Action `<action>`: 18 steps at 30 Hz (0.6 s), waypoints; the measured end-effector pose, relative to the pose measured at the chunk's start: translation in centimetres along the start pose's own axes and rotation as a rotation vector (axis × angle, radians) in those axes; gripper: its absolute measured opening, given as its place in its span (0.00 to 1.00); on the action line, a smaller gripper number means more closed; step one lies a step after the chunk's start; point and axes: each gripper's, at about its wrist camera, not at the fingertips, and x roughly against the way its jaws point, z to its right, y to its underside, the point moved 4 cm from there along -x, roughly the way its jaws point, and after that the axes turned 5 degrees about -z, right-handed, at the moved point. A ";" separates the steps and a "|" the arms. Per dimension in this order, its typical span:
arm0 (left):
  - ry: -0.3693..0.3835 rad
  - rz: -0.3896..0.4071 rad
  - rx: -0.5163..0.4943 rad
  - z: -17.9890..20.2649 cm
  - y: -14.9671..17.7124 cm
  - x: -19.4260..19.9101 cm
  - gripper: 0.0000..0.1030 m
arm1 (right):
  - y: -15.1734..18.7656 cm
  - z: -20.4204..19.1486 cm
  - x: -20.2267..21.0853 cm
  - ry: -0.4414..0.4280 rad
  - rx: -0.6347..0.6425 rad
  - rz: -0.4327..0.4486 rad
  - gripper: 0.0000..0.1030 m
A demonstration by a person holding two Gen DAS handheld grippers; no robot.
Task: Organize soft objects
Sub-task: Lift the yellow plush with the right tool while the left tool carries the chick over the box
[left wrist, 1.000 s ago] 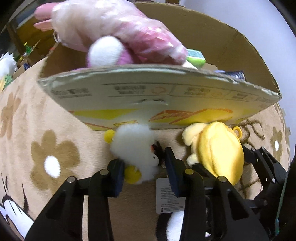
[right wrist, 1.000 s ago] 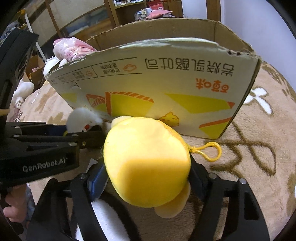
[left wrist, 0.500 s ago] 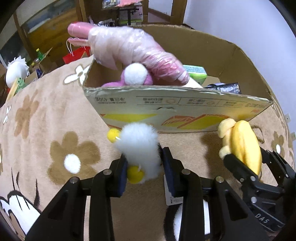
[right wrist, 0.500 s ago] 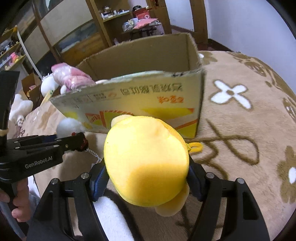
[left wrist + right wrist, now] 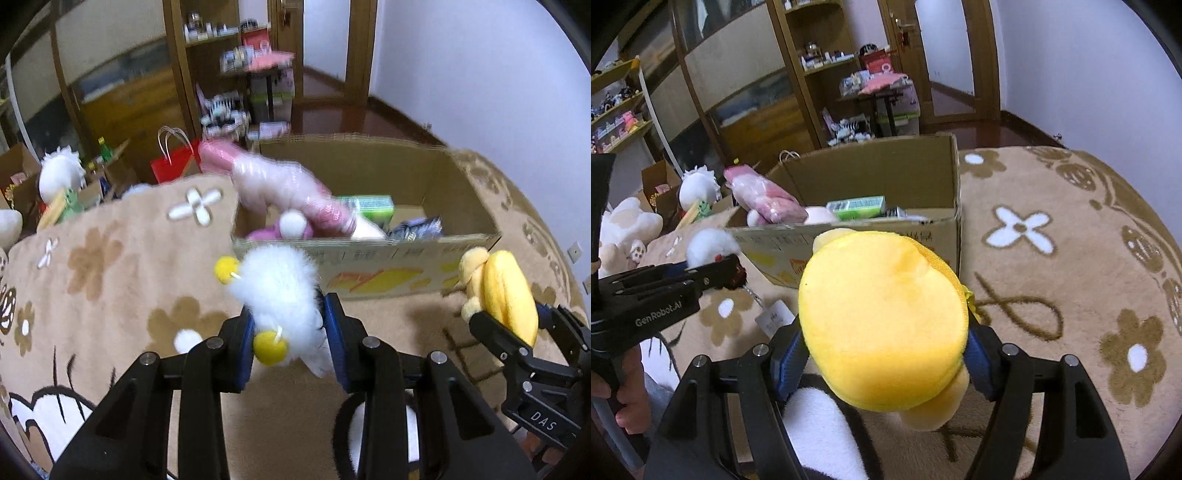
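Observation:
My left gripper (image 5: 290, 332) is shut on a white fluffy toy (image 5: 279, 291) with yellow pompoms and a paper tag, held above the rug in front of the cardboard box (image 5: 391, 273). My right gripper (image 5: 884, 354) is shut on a yellow plush (image 5: 882, 321), also raised before the box (image 5: 886, 173). The yellow plush shows at the right of the left wrist view (image 5: 506, 295). The left gripper with the white toy (image 5: 709, 243) shows at the left of the right wrist view. The box holds a pink plush in plastic wrap (image 5: 288, 192), a green packet (image 5: 369, 205) and other items.
A beige flower-patterned rug (image 5: 1052, 240) covers the surface. More plush toys (image 5: 624, 229) and a red paper bag (image 5: 173, 166) lie beyond the rug at the left. Wooden shelves and cabinets (image 5: 820, 74) stand behind the box.
Both grippers rose and pulled back from the box with their toys, so the box interior and the room behind now show. The white toy was squeezed tighter between the left fingers.

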 end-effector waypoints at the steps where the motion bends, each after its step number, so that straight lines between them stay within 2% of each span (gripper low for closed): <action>1: 0.001 0.020 0.001 0.1 -0.1 0.6 0.32 | -0.1 0.0 0.5 0.000 -0.002 0.011 0.74; 12: -0.011 0.211 -0.008 0.1 -2.0 5.7 0.32 | -1.9 -1.0 4.6 0.022 0.030 0.153 0.74; 18: -0.047 0.313 -0.035 0.4 -3.1 7.5 0.32 | -3.3 -0.8 6.3 0.015 0.024 0.215 0.74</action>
